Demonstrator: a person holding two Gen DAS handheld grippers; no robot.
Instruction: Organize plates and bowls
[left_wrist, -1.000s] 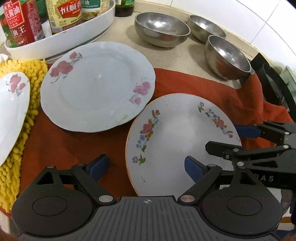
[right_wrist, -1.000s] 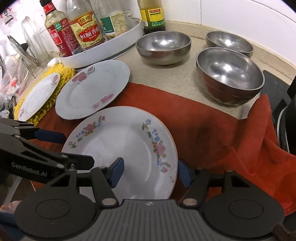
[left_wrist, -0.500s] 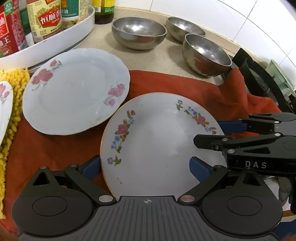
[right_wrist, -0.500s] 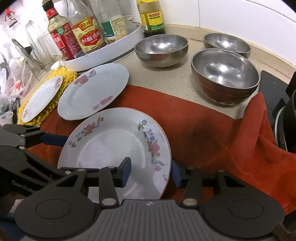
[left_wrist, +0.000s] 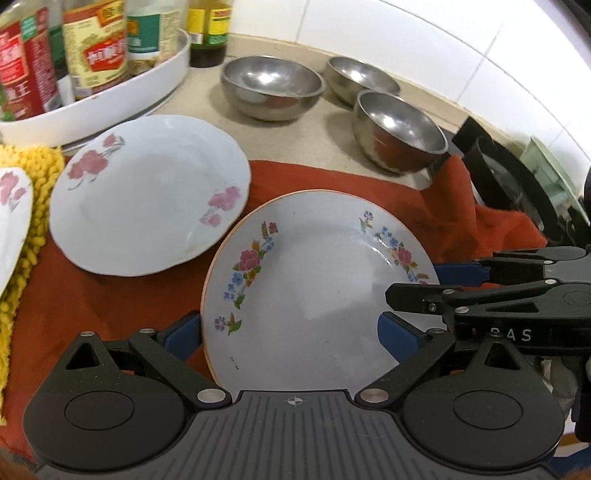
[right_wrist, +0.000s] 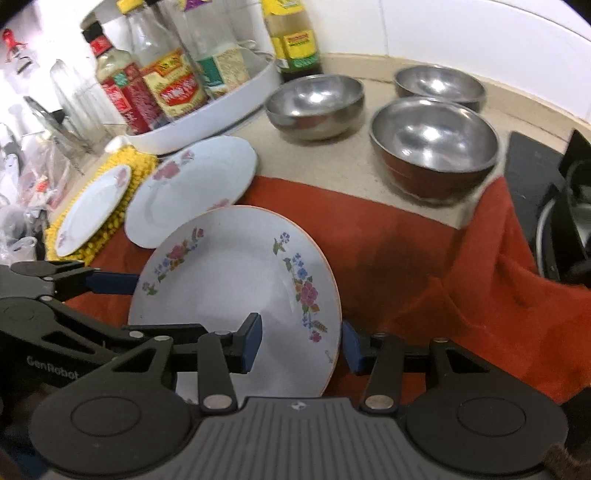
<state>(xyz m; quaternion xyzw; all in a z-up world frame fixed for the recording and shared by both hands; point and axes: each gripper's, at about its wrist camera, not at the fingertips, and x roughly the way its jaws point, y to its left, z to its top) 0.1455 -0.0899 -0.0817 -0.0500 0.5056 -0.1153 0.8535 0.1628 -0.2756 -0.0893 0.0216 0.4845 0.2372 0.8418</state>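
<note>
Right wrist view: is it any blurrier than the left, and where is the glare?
Right wrist view: soft with motion blur, bottle labels smeared, steel bowl rim ghosted. Left wrist view: sharper, floral plate print crisp, highlights glinting inside the steel bowls. Both views bend the backsplash tiles through fisheye.

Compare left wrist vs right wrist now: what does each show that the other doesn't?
Left wrist only: nothing of note; its small plate is cut off by the frame edge.

Right wrist only: the whole small plate on the yellow mat, plus the glassware and clutter beyond the bottle tray.

Both: the orange-rimmed plate on the red cloth, the pink-flower plate, three steel bowls, and both grippers, left and right, jaws straddling opposite rims of the orange-rimmed plate.
</note>
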